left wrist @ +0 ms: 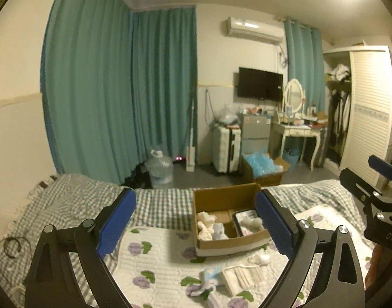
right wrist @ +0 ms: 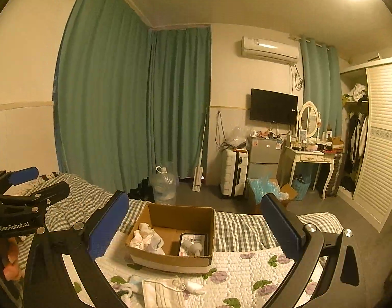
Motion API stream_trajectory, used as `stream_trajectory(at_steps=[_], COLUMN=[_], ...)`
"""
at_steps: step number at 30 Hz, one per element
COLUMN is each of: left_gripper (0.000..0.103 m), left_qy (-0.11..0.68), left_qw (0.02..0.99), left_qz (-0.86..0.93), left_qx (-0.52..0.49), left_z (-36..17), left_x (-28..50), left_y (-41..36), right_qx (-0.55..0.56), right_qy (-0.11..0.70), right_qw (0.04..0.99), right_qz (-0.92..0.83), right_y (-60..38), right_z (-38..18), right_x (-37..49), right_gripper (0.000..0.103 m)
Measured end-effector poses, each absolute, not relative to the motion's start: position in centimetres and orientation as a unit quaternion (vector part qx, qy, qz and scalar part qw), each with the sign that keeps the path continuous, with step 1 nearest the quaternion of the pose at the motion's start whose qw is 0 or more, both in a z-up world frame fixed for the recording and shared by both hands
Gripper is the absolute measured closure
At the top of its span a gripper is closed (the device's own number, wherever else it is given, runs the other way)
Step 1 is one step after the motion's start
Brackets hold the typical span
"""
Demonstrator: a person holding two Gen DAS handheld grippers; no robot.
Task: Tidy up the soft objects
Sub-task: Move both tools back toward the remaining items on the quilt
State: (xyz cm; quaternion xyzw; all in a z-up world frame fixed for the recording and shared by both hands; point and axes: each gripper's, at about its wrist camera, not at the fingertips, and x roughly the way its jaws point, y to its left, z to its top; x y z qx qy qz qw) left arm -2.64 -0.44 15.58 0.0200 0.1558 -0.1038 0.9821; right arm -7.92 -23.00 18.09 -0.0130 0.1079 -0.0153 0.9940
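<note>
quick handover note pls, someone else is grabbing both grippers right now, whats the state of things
Left hand-held gripper: open, empty, above the bed.
Right hand-held gripper: open, empty, same.
Cardboard box sits on the floral quilt; it already holds a cream cloth, a pale blue item and a small tray with white soft pieces.
Left to do: face mask, cotton ball and the blue-white item lie on the quilt in front of the box.

Both grippers hang above the bed with jaws spread wide. At 12 o'clock of the left gripper (left wrist: 196, 220) the cardboard box (left wrist: 226, 195) stands open-topped, its walls the only barrier; socks (left wrist: 206, 224) fill its left part. Face masks (right wrist: 162, 294) lie at 6 o'clock of the right gripper (right wrist: 196, 228); quilt (right wrist: 247, 269) at 3 o'clock lies bare
</note>
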Motion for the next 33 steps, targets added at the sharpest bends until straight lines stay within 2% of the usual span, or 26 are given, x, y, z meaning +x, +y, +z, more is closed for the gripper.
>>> stream_trajectory(at_steps=[9, 15, 33], left_gripper=[0.007, 0.007, 0.007], left_qy=[0.151, 0.162, 0.252], left_qw=[0.983, 0.982, 0.963], left_qz=[-0.1, -0.093, -0.082], left_qx=[0.022, 0.027, 0.043], left_z=[15.0, 13.3, 5.2], left_x=[-4.8, -4.9, -0.4], left_y=[-0.3, -0.3, -1.2], right_qx=[-0.025, -0.037, -0.028], right_qy=[0.102, 0.119, 0.209], right_qw=[0.994, 0.992, 0.977], right_qz=[-0.014, -0.012, 0.01], right_y=[-22.4, -21.8, -21.4], right_z=[19.5, 18.4, 10.3], right_x=[-11.7, -12.3, -6.9], right_gripper=[0.0, 0.0, 0.0])
